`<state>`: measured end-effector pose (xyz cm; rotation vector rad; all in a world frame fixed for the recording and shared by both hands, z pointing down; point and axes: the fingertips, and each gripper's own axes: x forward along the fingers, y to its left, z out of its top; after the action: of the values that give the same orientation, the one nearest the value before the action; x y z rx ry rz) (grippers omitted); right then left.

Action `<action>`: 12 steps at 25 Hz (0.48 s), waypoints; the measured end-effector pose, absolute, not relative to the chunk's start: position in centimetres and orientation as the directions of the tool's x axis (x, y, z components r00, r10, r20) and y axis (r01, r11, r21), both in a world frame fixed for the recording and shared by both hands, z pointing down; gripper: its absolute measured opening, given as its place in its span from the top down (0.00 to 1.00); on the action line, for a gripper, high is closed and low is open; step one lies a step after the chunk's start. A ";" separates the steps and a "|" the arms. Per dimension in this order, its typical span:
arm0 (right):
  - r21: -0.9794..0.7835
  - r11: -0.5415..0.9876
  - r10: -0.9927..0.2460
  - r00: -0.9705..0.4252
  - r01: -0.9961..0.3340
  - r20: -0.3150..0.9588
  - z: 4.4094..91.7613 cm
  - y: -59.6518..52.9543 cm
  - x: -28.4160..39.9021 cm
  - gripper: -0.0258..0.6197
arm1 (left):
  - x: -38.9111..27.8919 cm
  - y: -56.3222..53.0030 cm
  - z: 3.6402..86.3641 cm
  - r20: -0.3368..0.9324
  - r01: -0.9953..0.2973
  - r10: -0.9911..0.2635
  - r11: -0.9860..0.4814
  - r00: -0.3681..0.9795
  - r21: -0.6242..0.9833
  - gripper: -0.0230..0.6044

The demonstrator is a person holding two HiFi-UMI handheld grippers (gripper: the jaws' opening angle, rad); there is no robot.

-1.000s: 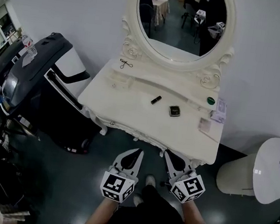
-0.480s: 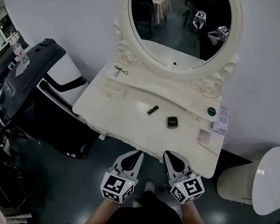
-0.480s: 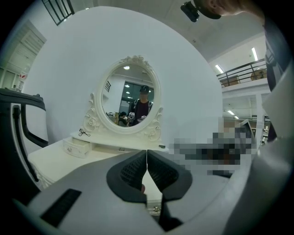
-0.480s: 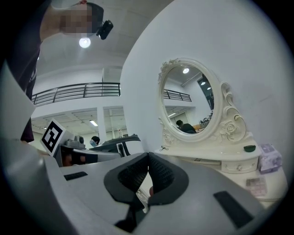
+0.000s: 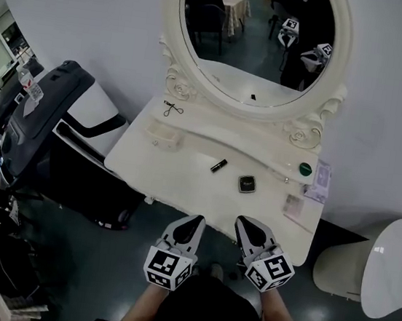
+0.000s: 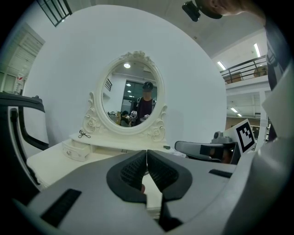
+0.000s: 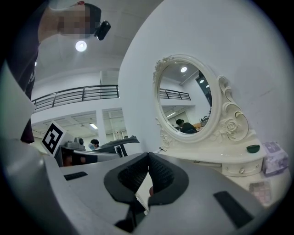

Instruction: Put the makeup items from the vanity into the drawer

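Note:
The white vanity (image 5: 184, 179) carries a black lipstick (image 5: 218, 166), a dark square compact (image 5: 247, 183), an eyelash curler (image 5: 171, 107), a green round pot (image 5: 304, 168) and a pinkish flat palette (image 5: 294, 204). A small drawer unit (image 5: 162, 135) sits on its left side, drawers closed. My left gripper (image 5: 194, 221) and right gripper (image 5: 243, 222) hover side by side just short of the vanity's front edge, both shut and empty. The jaws meet tip to tip in the left gripper view (image 6: 146, 151) and the right gripper view (image 7: 148, 155).
A black treadmill (image 5: 44, 121) stands against the vanity's left side. On the right are a white round table (image 5: 397, 263) and a white cylinder (image 5: 334, 265). A purple packet (image 5: 321, 181) lies at the vanity's right end. The oval mirror (image 5: 255, 31) rises behind.
Both grippers and the head have moved forward toward the vanity; the tabletop now lies closer to the fingertips. The jaws stay shut. Nothing on the vanity has moved.

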<state>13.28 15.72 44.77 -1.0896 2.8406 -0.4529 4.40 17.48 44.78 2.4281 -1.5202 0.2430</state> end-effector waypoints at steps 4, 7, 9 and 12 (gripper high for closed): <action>-0.299 0.708 -0.661 -0.750 -0.640 0.042 45.1 14.6 13.0 0.92 | 4.0 16.3 45.1 0.289 -0.901 -0.853 -0.415 0.434 0.129 0.94; -0.305 0.699 -0.666 -0.744 -0.646 0.050 45.4 13.5 12.6 0.92 | 3.5 15.0 45.5 0.294 -0.899 -0.850 -0.417 0.437 0.131 0.94; -0.310 0.692 -0.671 -0.739 -0.651 0.055 45.6 12.5 12.3 0.92 | 3.1 14.0 45.8 0.296 -0.897 -0.847 -0.421 0.442 0.134 0.94; -0.315 0.683 -0.679 -0.731 -0.660 0.060 46.0 11.1 11.6 0.92 | 2.5 12.4 46.2 0.300 -0.890 -0.838 -0.433 0.455 0.141 0.94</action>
<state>11.62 11.06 45.99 -1.1250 2.8245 -0.4908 2.53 12.44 46.23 2.4303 -1.4835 0.2681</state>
